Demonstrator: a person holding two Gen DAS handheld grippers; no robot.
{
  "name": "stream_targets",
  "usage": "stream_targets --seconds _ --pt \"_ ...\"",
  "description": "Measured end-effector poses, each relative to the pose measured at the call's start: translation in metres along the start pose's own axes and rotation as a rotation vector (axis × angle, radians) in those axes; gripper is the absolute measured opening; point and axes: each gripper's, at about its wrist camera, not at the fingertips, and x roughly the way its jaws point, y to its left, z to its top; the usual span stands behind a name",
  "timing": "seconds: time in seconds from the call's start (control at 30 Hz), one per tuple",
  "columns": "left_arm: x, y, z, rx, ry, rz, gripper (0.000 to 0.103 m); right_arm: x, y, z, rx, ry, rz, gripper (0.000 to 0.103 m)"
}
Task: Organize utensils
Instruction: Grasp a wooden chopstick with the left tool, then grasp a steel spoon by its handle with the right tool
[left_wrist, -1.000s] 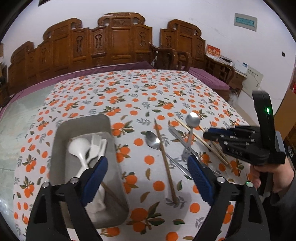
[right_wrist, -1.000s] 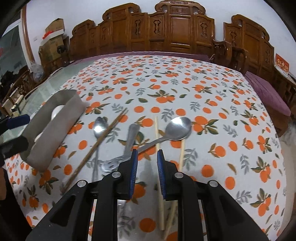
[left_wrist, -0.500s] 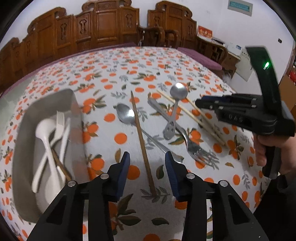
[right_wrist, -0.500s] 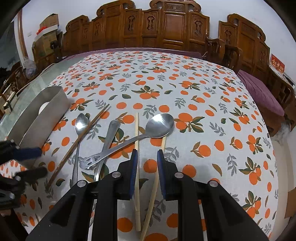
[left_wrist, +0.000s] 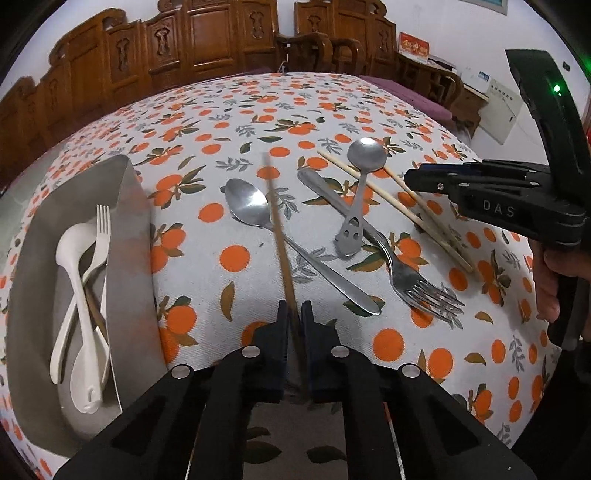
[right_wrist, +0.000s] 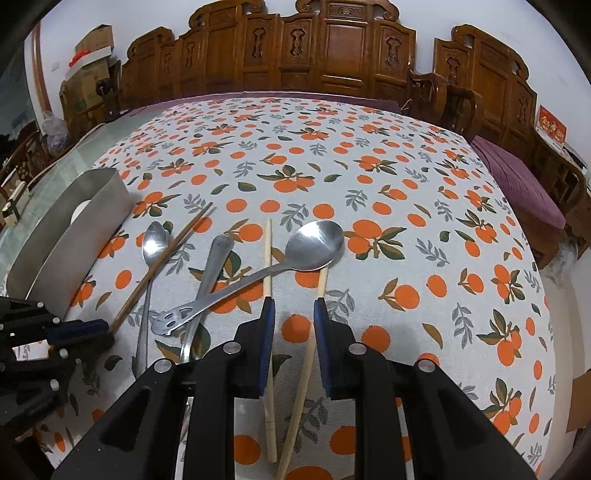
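Observation:
My left gripper (left_wrist: 294, 314) is shut on the near end of a brown chopstick (left_wrist: 280, 240), which runs away from me across a steel spoon (left_wrist: 247, 206). The same gripper (right_wrist: 107, 328) shows at the chopstick's end in the right wrist view. To its left, a metal tray (left_wrist: 136, 229) holds white plastic spoons and a white fork (left_wrist: 101, 229). My right gripper (right_wrist: 293, 314) hovers open, its jaws a narrow gap apart. Two pale chopsticks (right_wrist: 267, 258) lie on the cloth below it. A large steel spoon (right_wrist: 317, 245) crosses a steel fork (left_wrist: 424, 284).
The table wears a cloth printed with oranges (right_wrist: 406, 221). Carved wooden chairs (right_wrist: 332, 48) line its far side and a purple cushion (right_wrist: 517, 177) sits at the right. A person's hand (left_wrist: 550, 280) holds the right gripper's handle.
My left gripper came down from above the tray, moved right to the brown chopstick, and closed its wide-open jaws on the near end. The right gripper stayed over the pale chopsticks.

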Motion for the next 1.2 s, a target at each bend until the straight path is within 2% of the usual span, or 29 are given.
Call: stream_targets --seconds 0.2,0.33,0.4,0.43,0.53,0.73,0.97,1.1,1.17,1.2 --pt "-0.012 0.004 0.004 -0.017 -0.04 -0.011 0.004 0.0 -0.001 0.0 0.016 -0.009 0.016 0.024" --pt "-0.023 0.006 0.008 -0.03 -0.074 -0.018 0.004 0.003 0.001 0.002 0.047 -0.018 0.059 0.024" --pt "-0.028 0.008 0.011 -0.033 -0.091 -0.016 0.004 0.005 0.005 0.004 0.066 -0.023 0.087 0.029" --pt "-0.03 0.008 0.013 -0.034 -0.1 -0.014 0.004 0.006 0.007 0.005 0.08 -0.029 0.105 0.039" --pt "-0.037 0.011 0.015 -0.041 -0.124 -0.009 0.004 0.011 0.016 0.01 0.106 -0.032 0.14 0.041" --pt "-0.046 0.018 0.018 -0.057 -0.149 -0.003 0.004 0.028 0.026 0.017 0.1 -0.021 0.039 0.041" --pt "-0.05 0.018 0.017 -0.051 -0.158 0.0 0.004 0.044 0.029 0.02 0.084 0.009 -0.015 0.042" --pt "-0.053 0.018 0.016 -0.044 -0.165 0.001 0.004 0.043 0.032 0.019 0.059 0.016 -0.031 0.038" --pt "-0.054 0.018 0.016 -0.044 -0.168 0.003 0.004 0.04 0.027 0.017 0.068 0.019 -0.024 0.025" --pt "-0.055 0.019 0.016 -0.045 -0.168 0.002 0.004 0.039 0.026 0.016 0.071 0.021 -0.015 0.022"
